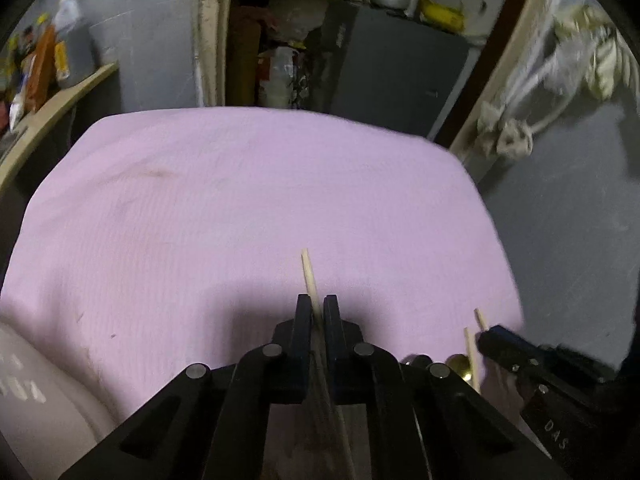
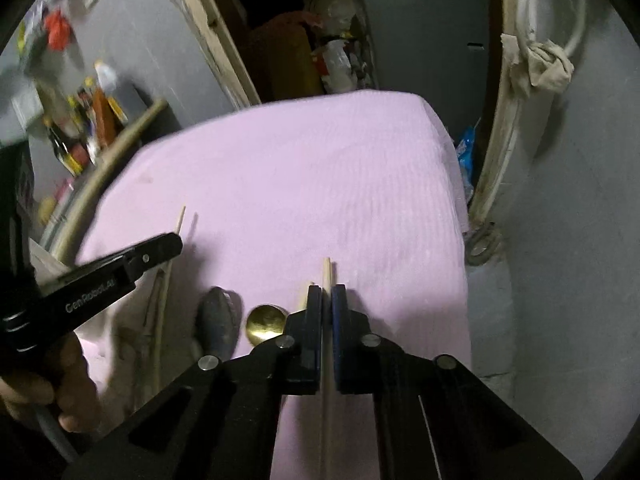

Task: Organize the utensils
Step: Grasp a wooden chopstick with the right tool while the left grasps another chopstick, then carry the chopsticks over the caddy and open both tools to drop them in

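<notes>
Your left tongs point(image 1: 317, 304) are clamped on one chopstick point(image 1: 310, 276); its tip projects ahead of the jaws over the pink cloth point(image 1: 224, 208). Your right tongs point(image 2: 329, 294) are clamped on a second chopstick point(image 2: 327, 272), tip likewise projecting forward. Left of the right tongs, on the cloth, lie a brass spoon bowl point(image 2: 265, 319) and a dark utensil point(image 2: 218, 322), with another chopstick point(image 2: 162, 312) beyond them, under the left tongs

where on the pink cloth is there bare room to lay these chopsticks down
The pink cloth is bare across its middle and far half, up to the far edge by the doorway. The near edge is crowded: a brass spoon, a grey utensil, loose chopsticks and both grippers, left and right, each shut on a chopstick.
</notes>
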The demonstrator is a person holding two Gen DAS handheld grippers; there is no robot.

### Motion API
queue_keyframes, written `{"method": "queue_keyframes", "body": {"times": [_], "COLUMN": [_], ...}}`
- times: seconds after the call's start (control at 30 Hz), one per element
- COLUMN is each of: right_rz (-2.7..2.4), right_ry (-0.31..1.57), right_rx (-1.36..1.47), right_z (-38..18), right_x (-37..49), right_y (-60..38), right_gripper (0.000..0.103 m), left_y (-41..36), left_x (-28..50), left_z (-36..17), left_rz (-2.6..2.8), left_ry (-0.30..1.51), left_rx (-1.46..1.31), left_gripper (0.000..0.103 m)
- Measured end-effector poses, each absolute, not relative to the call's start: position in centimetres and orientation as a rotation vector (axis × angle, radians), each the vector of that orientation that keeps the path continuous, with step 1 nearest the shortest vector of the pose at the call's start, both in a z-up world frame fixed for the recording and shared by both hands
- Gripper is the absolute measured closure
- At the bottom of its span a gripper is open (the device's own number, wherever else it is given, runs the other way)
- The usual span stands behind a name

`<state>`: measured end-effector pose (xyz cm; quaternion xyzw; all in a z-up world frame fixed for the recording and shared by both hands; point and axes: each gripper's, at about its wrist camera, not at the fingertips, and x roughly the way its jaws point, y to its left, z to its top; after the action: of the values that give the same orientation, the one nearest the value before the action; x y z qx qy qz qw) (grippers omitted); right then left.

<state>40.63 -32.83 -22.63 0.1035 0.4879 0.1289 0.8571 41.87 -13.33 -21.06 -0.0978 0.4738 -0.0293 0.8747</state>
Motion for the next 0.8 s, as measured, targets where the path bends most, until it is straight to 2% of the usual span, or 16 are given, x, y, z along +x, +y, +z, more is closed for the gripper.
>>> {"method": "queue_keyframes", "body": {"times": [0.17, 0.8], "right_rz": [0.300, 0.271], "right_ry": [0.933, 0.665], "right_rx": [0.325, 0.402], "right_z": [-19.5, -10.4], "right_x": [38.9, 29.9], "right_y": [-34.1, -33.9], "right_gripper": [0.099, 0.099], "left_y": [-11.7, -7.5], "left_x": [40.1, 31.3], "left_z": [-18.7, -8.5], "left_rz": [-0.080, -0.171], "left_ry": [0.914, 0.680], "left_rx": [-0.278, -0.280], "left_gripper": [0.097, 0.098]}}
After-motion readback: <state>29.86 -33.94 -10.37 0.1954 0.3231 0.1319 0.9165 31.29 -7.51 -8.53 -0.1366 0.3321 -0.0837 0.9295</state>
